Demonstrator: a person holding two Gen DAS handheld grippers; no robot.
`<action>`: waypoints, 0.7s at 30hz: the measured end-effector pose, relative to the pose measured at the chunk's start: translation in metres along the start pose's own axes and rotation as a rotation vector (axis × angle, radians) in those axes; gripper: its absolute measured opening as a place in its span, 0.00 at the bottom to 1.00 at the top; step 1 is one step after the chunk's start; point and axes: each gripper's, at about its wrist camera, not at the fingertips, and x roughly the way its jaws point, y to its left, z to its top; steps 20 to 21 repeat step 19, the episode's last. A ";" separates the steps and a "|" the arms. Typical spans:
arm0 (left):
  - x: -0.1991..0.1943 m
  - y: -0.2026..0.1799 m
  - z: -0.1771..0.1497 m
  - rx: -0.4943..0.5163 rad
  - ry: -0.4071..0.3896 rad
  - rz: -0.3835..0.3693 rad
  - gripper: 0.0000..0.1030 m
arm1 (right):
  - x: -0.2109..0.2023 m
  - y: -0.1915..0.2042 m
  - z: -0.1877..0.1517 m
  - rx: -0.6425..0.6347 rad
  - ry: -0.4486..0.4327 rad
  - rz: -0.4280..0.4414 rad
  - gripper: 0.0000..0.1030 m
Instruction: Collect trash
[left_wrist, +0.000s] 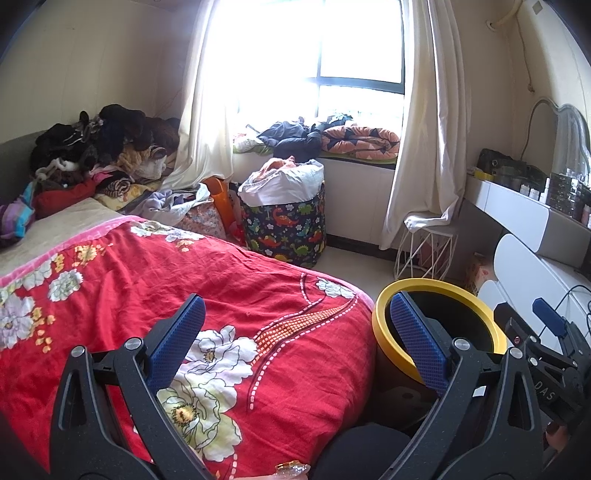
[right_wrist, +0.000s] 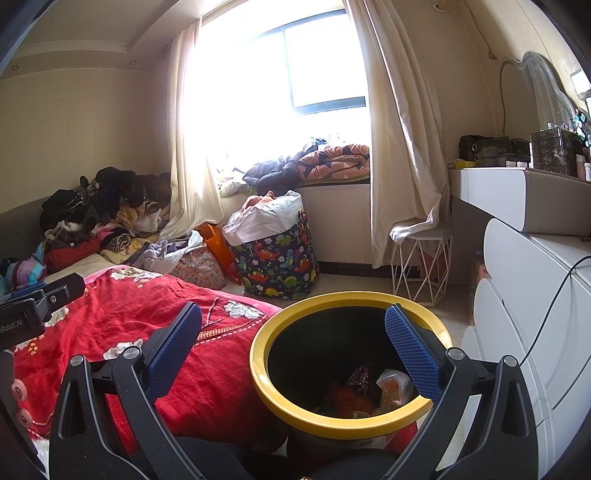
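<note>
Two grippers are up over a bedroom. Biggest is the bed (left_wrist: 110, 240) with its red flower blanket (left_wrist: 229, 295), and a heap of dark clothes (left_wrist: 107, 144) sits at the far end by the wall. Near the window stands a dinosaur basket (right_wrist: 277, 264) stuffed with white cloth. Right beside the bed is the trash bin (right_wrist: 258, 369), black with a yellow rim. The left gripper (left_wrist: 295, 347) hangs over the edge of the blanket, its jaws spread wide with nothing between them. The right gripper (right_wrist: 295, 354) hangs over the bin's mouth, and its jaws are spread wide and hold nothing too. Down in the bottom of the bin lies the trash (right_wrist: 369, 391): a clear wrapper, something orange and a dark purple bit. At the very bottom of the left view a small shiny thing (left_wrist: 291, 469) peeks in, maybe a wrapper, but it is cut off.
</note>
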 end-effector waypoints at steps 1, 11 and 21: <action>0.000 0.001 0.000 -0.004 0.004 -0.001 0.90 | 0.000 0.000 0.000 -0.001 0.001 -0.001 0.94; -0.002 0.130 -0.011 -0.263 0.109 0.245 0.90 | 0.037 0.078 0.024 -0.102 0.125 0.294 0.94; -0.047 0.331 -0.087 -0.531 0.264 0.850 0.90 | 0.076 0.324 -0.038 -0.495 0.513 0.825 0.94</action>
